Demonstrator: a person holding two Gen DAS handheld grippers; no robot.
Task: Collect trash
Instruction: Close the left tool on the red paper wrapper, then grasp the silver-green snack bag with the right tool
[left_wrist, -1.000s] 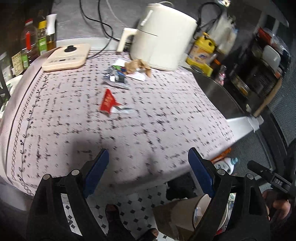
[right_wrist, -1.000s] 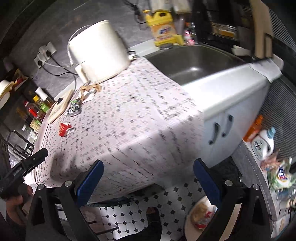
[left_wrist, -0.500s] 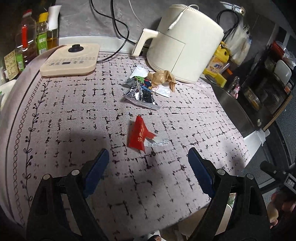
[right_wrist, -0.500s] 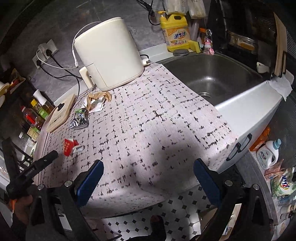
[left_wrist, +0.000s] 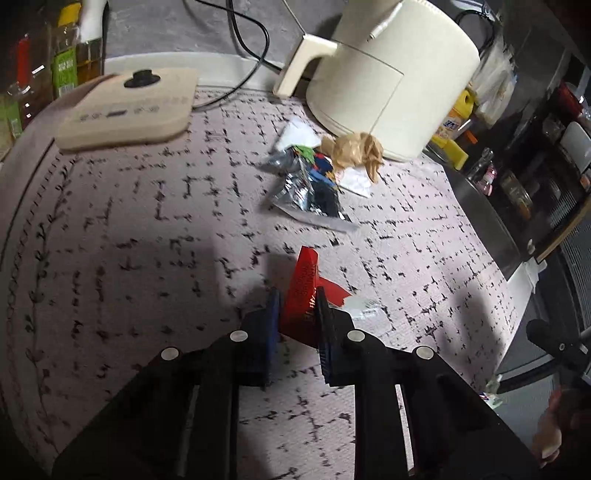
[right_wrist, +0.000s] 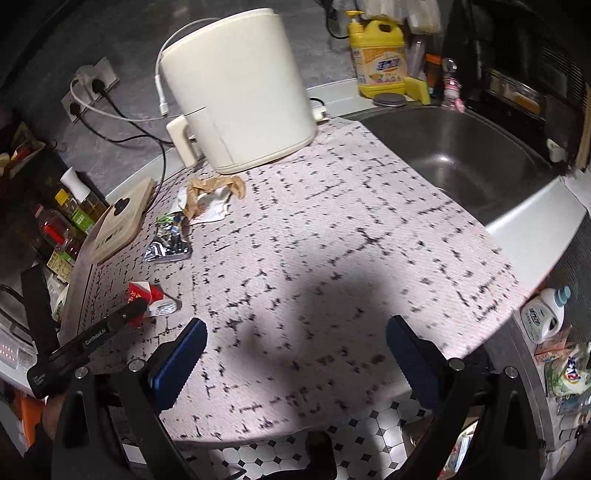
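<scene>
Pinching the red wrapper (left_wrist: 304, 291) between its blue pads, the left hand-held gripper (left_wrist: 295, 306) sits low on the patterned desk (left_wrist: 147, 229), jaws nearly together around it. At 12 o'clock from the wrapper lie a silver foil packet (left_wrist: 306, 192) and crumpled brown paper (left_wrist: 354, 151), beside the cream appliance (left_wrist: 391, 74). The right hand-held gripper (right_wrist: 295, 347) hangs wide apart and empty over the desk's near edge.

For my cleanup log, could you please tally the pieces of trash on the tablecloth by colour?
Red: 1, the red wrapper, with the left tongs closed on it.
Silver: 1, the foil packet.
Brown: 1, the crumpled brown paper.
White: 1, the white paper under the brown one; it may be more than one piece.
Total: 4.
</scene>
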